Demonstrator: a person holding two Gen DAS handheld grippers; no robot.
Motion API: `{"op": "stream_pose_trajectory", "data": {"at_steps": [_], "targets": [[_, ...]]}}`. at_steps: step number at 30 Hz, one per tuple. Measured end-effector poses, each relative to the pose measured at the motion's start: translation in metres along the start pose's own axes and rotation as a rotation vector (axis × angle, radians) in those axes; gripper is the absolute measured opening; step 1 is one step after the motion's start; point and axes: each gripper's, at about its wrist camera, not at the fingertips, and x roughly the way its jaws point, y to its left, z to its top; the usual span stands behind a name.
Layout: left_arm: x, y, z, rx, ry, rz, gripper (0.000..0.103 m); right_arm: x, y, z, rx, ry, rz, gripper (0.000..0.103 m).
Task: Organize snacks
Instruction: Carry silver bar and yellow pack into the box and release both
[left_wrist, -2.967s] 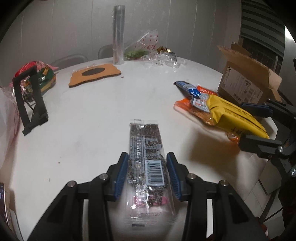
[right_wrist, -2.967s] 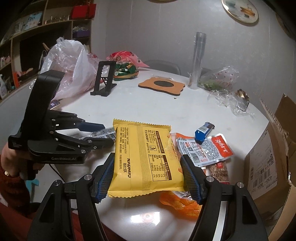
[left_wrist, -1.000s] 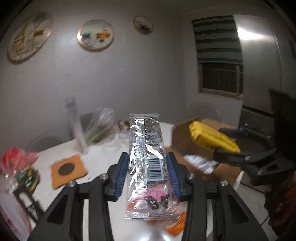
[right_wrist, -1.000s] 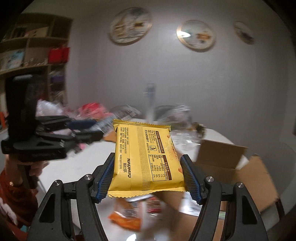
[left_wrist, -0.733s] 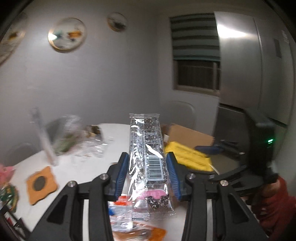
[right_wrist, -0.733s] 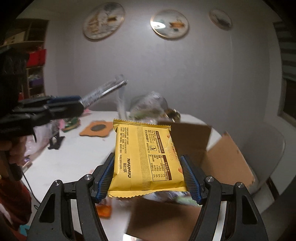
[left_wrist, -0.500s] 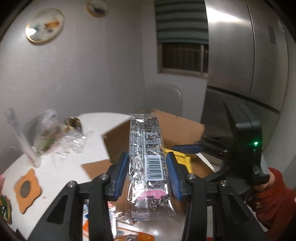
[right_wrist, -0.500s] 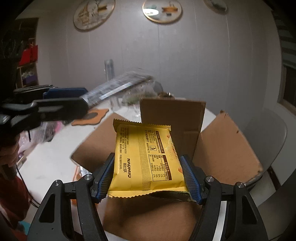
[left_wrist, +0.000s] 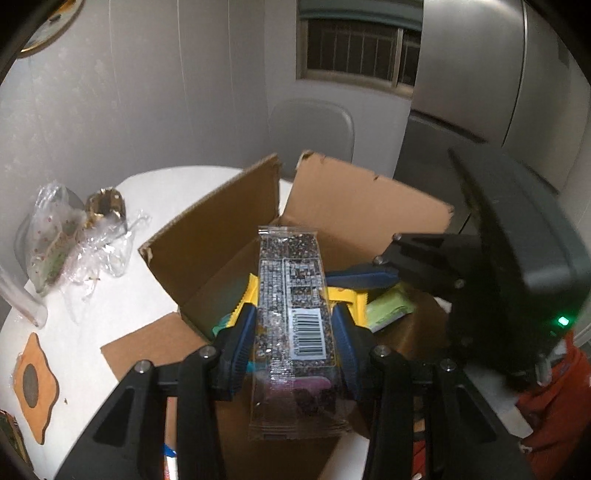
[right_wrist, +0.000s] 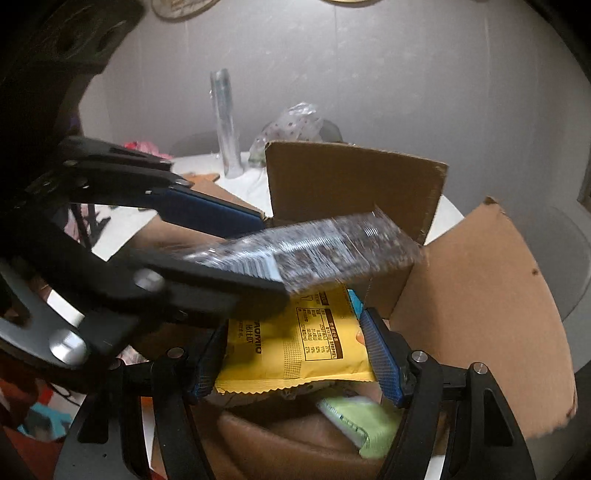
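Observation:
My left gripper (left_wrist: 293, 334) is shut on a long clear packet of dark seed snack (left_wrist: 291, 295) and holds it over the open cardboard box (left_wrist: 354, 206). My right gripper (right_wrist: 295, 350) is shut on a yellow snack packet (right_wrist: 295, 343), held inside the box mouth (right_wrist: 480, 295), just under the left gripper's clear packet (right_wrist: 314, 251). The yellow packet (left_wrist: 347, 297) and the right gripper (left_wrist: 364, 278) show in the left wrist view. A light green packet (right_wrist: 354, 417) lies in the box (left_wrist: 388, 310).
The box stands at the edge of a round white table (left_wrist: 155, 199). Crumpled clear bags (left_wrist: 74, 236), an orange coaster (left_wrist: 35, 380) and a clear tube (right_wrist: 225, 122) lie on the table. A chair (left_wrist: 310, 129) stands behind the box.
Both grippers lifted their packets off the table and swung right to the box. In the last half second both have lowered, the yellow packet now inside the box mouth.

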Motion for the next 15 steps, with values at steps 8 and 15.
{"op": "stream_pose_trajectory", "data": {"at_steps": [8, 15], "targets": [[0.022, 0.002, 0.003, 0.015, 0.063, 0.039, 0.039, 0.017, 0.002, 0.007, -0.045, 0.056, -0.009, 0.067], [0.023, 0.005, 0.003, 0.013, 0.057, 0.060, 0.049, 0.016, 0.004, 0.006, -0.049, 0.069, -0.002, 0.068]]}}
